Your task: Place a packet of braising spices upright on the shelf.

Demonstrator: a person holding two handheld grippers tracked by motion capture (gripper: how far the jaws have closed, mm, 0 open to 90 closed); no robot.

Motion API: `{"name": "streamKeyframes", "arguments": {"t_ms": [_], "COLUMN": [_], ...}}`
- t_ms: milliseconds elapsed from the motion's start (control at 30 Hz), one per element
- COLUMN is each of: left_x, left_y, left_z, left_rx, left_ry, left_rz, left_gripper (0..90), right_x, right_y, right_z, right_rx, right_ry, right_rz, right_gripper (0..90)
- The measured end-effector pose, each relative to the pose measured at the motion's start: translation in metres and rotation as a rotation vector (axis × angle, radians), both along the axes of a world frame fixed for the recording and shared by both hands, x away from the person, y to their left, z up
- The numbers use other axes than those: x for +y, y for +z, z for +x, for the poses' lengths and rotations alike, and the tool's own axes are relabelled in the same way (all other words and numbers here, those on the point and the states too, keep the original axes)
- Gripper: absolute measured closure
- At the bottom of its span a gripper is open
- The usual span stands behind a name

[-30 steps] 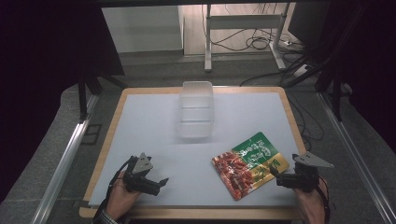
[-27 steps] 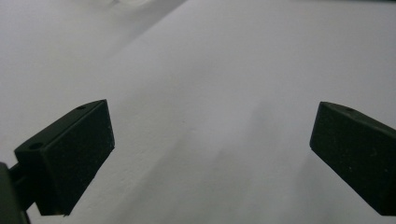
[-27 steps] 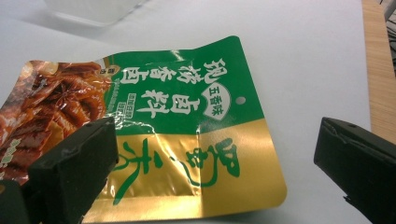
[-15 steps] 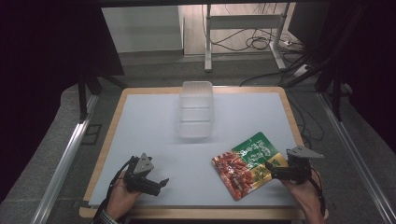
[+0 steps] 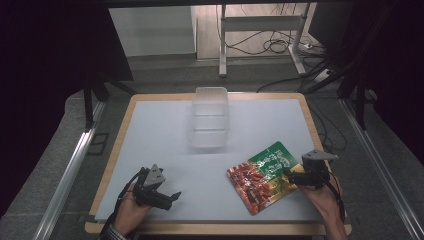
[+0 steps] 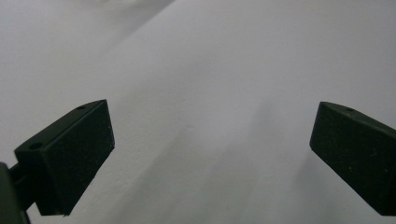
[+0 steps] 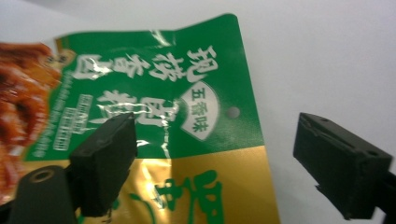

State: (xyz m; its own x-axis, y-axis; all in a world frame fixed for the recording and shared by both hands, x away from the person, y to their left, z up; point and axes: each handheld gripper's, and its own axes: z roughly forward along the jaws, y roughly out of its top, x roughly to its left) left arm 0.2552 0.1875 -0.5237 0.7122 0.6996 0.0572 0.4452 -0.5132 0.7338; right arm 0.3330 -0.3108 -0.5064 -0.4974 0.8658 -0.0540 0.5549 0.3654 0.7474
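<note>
We see the right gripper point(image 5: 289, 175) at the snack packet point(image 5: 262, 176), its jaws just closing yet still spread over the edge. The left gripper point(image 5: 172, 196) rests spread apart above the white mat point(image 5: 150, 135).

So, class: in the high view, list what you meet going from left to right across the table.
Left hand-held gripper → clear container → snack packet → right hand-held gripper.

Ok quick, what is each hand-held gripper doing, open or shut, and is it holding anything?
Left hand-held gripper: open, empty, over the white table top.
Right hand-held gripper: open, jaws just been closing, astride the edge of the green snack packet, not gripping it yet.
</note>
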Motion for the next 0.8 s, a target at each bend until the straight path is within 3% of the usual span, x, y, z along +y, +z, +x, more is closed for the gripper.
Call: {"name": "streamKeyframes", "arguments": {"t_ms": [67, 333, 500, 633, 800], "left_x": [0.000, -0.001, -0.002, -0.003, -0.003], "left_y": [0.000, 0.000, -0.001, -0.001, -0.001], "left_z": [0.000, 0.000, 0.000, 0.000, 0.000], "left_rx": [-0.001, 0.000, 0.001, 0.004, 0.005], "left_ry": [-0.001, -0.006, -0.008, -0.013, -0.012], "left_rz": [0.000, 0.004, 0.009, 0.016, 0.016], "left_gripper": [0.0, 0.0, 0.0, 0.0, 0.0], "right_x": [0.000, 0.000, 0.001, 0.000, 0.004], "right_y": [-0.001, -0.003, -0.005, -0.008, -0.004], "right_z": [0.005, 0.018, 0.025, 0.029, 0.026], "right_rx": [0.007, 0.029, 0.058, 0.115, 0.107], "right_ry": [0.015, 0.032, 0.043, 0.064, 0.079], "right_rz": [-0.016, -0.015, 0.004, 0.046, 0.046], "right_gripper": [21.6, 26.0, 30.3, 34.3, 38.3]}}
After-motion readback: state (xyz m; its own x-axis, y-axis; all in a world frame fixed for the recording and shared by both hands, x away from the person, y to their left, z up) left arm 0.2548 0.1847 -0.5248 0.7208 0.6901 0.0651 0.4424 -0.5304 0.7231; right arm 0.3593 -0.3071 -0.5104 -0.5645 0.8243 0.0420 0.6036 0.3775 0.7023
